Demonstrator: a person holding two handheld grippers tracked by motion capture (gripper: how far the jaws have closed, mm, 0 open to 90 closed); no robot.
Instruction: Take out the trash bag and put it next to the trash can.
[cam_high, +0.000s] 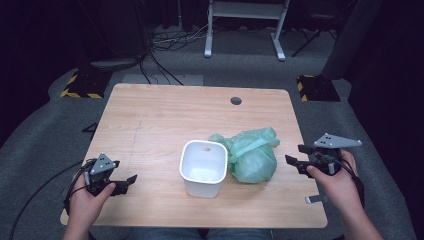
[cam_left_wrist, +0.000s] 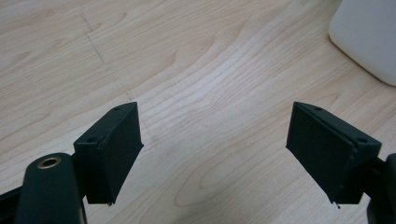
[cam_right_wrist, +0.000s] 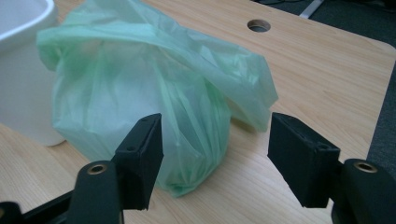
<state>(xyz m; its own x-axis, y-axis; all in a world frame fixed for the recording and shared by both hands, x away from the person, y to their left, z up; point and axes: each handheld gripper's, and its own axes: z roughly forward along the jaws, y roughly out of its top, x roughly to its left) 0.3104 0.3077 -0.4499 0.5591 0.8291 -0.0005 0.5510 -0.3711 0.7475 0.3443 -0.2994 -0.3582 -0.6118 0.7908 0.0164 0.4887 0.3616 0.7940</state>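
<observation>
A white plastic bin (cam_high: 203, 168) stands upright near the table's front middle, with nothing visible inside it. A filled, pale green plastic bag (cam_high: 251, 154) rests against its right side. My right gripper (cam_high: 295, 156) is open just right of the bag, jaws pointing at it with a small gap between. In the right gripper view the green bag (cam_right_wrist: 149, 93) lies just beyond the open right gripper (cam_right_wrist: 212, 156), and nothing sits between the jaws. My left gripper (cam_high: 127, 182) is open low over the table's front left, and in its own view the left gripper (cam_left_wrist: 215, 149) frames bare wood.
The wooden table (cam_high: 160, 115) has a round cable hole (cam_high: 236, 100) at the back right. A corner of the white bin (cam_left_wrist: 369, 37) lies ahead and right of the left gripper. Cables and a white desk frame (cam_high: 245, 22) lie on the floor beyond the table.
</observation>
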